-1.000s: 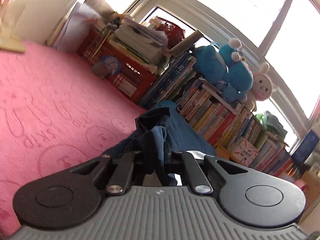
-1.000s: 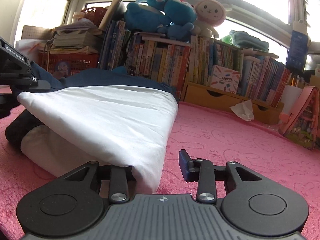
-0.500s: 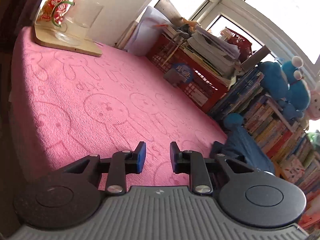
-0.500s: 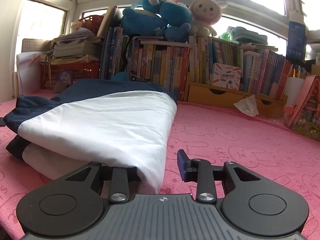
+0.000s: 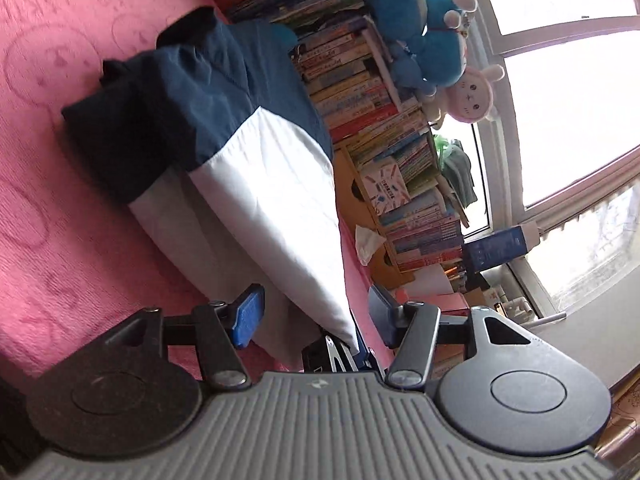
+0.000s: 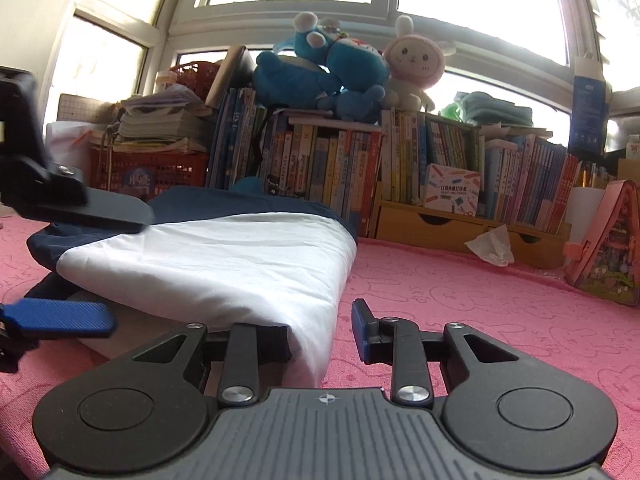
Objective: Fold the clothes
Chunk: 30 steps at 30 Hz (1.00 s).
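Pink mat (image 6: pixel 500 308), bookshelf (image 6: pixel 400 168) behind: navy/white garment (image 6: pixel 224 264) lying folded mid-frame.
L gripper (image 5: pixel 316 312) was clamping navy cloth 1 s ago; now released, jaws opening, straddling white edge w/o pinching. R gripper (image 6: pixel 320 340) jaws closing around white corner at lower centre; not gripping yet, right pad clear of cloth. Looks like regrasp for next fold.
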Available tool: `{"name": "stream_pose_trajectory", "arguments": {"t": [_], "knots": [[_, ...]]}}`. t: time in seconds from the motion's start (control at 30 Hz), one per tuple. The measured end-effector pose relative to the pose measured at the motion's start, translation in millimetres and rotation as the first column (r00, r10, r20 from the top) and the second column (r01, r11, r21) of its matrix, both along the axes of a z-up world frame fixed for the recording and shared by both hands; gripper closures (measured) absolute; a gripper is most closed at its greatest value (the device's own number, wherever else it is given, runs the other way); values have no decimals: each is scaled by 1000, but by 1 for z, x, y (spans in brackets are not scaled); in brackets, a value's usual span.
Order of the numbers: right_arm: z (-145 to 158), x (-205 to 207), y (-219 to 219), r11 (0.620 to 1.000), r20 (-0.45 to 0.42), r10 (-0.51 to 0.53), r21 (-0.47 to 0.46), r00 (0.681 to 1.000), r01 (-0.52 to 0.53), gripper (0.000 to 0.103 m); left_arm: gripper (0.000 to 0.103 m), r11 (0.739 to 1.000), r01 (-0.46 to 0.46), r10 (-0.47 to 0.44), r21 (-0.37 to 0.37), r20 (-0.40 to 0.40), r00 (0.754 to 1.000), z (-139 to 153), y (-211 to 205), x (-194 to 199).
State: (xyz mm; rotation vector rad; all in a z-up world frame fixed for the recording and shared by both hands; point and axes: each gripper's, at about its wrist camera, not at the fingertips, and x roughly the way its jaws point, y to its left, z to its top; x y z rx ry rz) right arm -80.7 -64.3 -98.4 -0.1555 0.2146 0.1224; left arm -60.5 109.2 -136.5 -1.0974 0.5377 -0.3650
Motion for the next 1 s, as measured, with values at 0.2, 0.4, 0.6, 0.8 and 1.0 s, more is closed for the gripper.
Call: {"name": "stream_pose_trajectory", "arguments": {"t": [0.2, 0.4, 0.6, 0.8, 1.0], "knots": [[-1, -1, 3, 1000, 8, 1, -17, 1000, 0, 86, 70, 989, -151, 151, 1, -34, 988, -2, -2, 14], [-1, 3, -2, 1000, -23, -12, 29, 1000, 12, 87, 95, 895, -418, 424, 158, -5, 906, 6, 42, -9], [-1, 3, -2, 999, -25, -6, 31, 1000, 7, 86, 98, 703, -555, 578, 445, 98, 810, 22, 55, -22], [-2, 2, -2, 999, -26, -5, 33, 1000, 6, 88, 95, 785, -511, 511, 350, 99, 854, 30, 70, -47], [-1, 3, -3, 999, -28, -2, 39, 1000, 3, 88, 73, 996, -93, 92, 11, 49, 995, 12, 44, -39]]}}
